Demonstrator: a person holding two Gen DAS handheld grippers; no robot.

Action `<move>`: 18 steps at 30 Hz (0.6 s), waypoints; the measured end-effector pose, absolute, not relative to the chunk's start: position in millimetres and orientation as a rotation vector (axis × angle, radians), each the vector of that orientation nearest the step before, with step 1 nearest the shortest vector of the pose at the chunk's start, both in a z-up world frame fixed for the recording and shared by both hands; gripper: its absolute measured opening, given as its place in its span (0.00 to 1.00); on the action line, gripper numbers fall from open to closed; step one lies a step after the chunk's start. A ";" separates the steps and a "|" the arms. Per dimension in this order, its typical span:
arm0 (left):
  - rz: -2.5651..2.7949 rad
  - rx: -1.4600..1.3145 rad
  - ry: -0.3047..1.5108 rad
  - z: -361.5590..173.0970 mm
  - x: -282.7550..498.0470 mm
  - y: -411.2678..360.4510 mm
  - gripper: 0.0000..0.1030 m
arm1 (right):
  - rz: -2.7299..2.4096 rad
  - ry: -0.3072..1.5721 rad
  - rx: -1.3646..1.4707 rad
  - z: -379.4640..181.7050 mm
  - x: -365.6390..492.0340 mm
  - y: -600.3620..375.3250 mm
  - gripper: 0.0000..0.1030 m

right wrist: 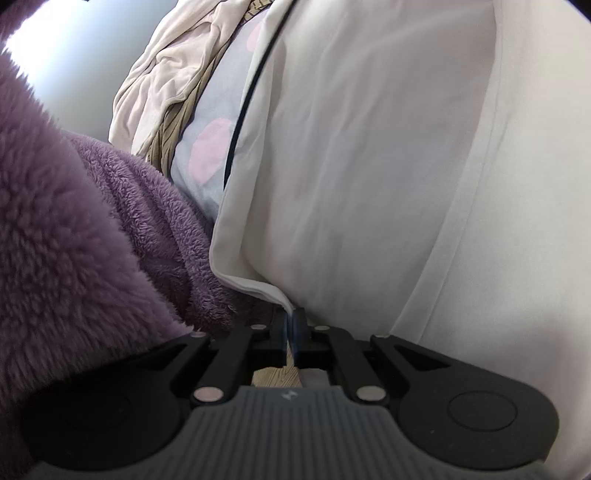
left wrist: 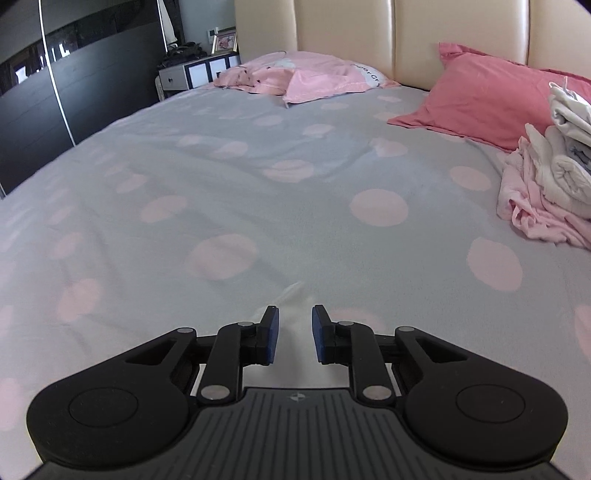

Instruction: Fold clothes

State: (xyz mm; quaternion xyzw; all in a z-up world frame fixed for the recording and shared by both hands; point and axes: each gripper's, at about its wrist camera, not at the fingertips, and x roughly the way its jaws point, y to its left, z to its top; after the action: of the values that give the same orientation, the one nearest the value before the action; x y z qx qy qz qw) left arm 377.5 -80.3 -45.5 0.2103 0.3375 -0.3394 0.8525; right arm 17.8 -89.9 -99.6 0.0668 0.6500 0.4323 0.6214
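Note:
In the right wrist view a white garment (right wrist: 369,166) fills the right side, spread over the spotted sheet (right wrist: 210,147). My right gripper (right wrist: 292,321) is shut on its near hemmed corner, and the cloth rises from between the pads. In the left wrist view my left gripper (left wrist: 294,332) hovers low over the grey sheet with pink spots (left wrist: 258,177). Its blue pads (left wrist: 272,338) stand apart. A pale strip shows in the gap, but I cannot tell whether it is cloth. A heap of pink and white clothes (left wrist: 546,184) lies at the right edge.
Purple fleece (right wrist: 74,229) crowds the left of the right wrist view, with crumpled cream clothes (right wrist: 166,81) beyond it. At the head of the bed are a light pink pillow (left wrist: 314,75), a darker pink pillow (left wrist: 487,99), a cream headboard (left wrist: 369,26), a nightstand (left wrist: 195,72) and a dark wardrobe (left wrist: 55,92).

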 end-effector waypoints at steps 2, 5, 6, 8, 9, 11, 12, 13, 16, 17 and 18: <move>-0.673 0.477 0.713 -31.4 373.6 -53.9 0.24 | 0.991 1.493 0.153 -98.7 16.3 -89.5 0.04; -0.580 0.522 0.725 -9.0 367.7 -3.7 0.28 | 0.992 1.493 0.150 -97.6 13.8 -88.1 0.04; -0.538 0.525 0.735 -1.4 365.7 15.4 0.30 | 0.993 1.493 0.148 -96.9 13.1 -87.1 0.04; -0.464 0.515 0.763 10.2 361.6 50.1 0.31 | 0.999 1.493 0.141 -96.3 14.5 -85.6 0.04; -0.435 0.511 0.776 14.3 358.4 64.9 0.31 | 1.002 1.492 0.137 -95.9 15.1 -84.8 0.04; -0.374 0.518 0.791 20.2 350.7 91.9 0.32 | 1.009 1.491 0.129 -95.3 12.2 -81.6 0.04; -0.352 0.518 0.800 21.5 347.1 102.7 0.36 | 1.012 1.490 0.125 -95.1 10.7 -80.0 0.04; -0.334 0.514 0.812 21.9 343.5 111.8 0.37 | 1.014 1.491 0.123 -94.7 8.7 -78.9 0.04; -0.309 0.490 0.859 19.8 331.4 131.8 0.37 | 1.012 1.494 0.115 -94.5 5.3 -74.5 0.04; -0.308 0.488 0.877 17.7 326.6 136.5 0.38 | 1.011 1.493 0.110 -94.1 4.3 -72.4 0.04; -0.310 0.489 0.898 15.3 321.2 141.5 0.38 | 1.011 1.490 0.105 -93.0 3.1 -71.4 0.04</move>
State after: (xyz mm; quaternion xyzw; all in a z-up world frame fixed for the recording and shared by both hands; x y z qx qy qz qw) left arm 321.2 141.5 15.3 0.2331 0.4278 -0.1479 0.8607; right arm 3.1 -71.4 -93.0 0.0458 0.6481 0.4399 0.6200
